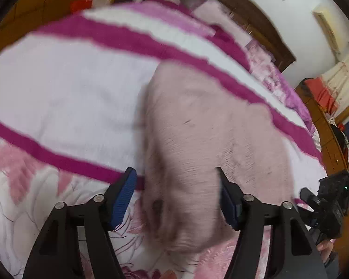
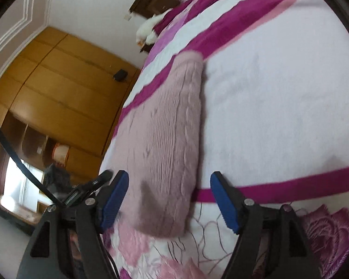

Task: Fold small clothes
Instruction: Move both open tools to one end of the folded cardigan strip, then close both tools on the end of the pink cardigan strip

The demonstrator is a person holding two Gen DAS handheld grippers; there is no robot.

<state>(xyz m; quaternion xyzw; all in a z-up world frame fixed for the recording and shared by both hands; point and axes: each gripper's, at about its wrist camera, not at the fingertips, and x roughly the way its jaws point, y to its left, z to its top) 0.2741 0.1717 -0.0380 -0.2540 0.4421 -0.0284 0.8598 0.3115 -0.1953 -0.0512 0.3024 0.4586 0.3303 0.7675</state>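
A pale pink knitted garment lies folded on the bed, a long narrow shape in the right wrist view. My left gripper is open, its blue pads either side of the garment's near end, above it. My right gripper is open too, hovering over the garment's near end without holding it. The right gripper's body shows at the right edge of the left wrist view.
The bed cover is white with magenta stripes and a pink flower print near me. A dark wooden headboard stands at the far end. A yellow wooden wardrobe stands beside the bed. A white soft thing lies by the pillows.
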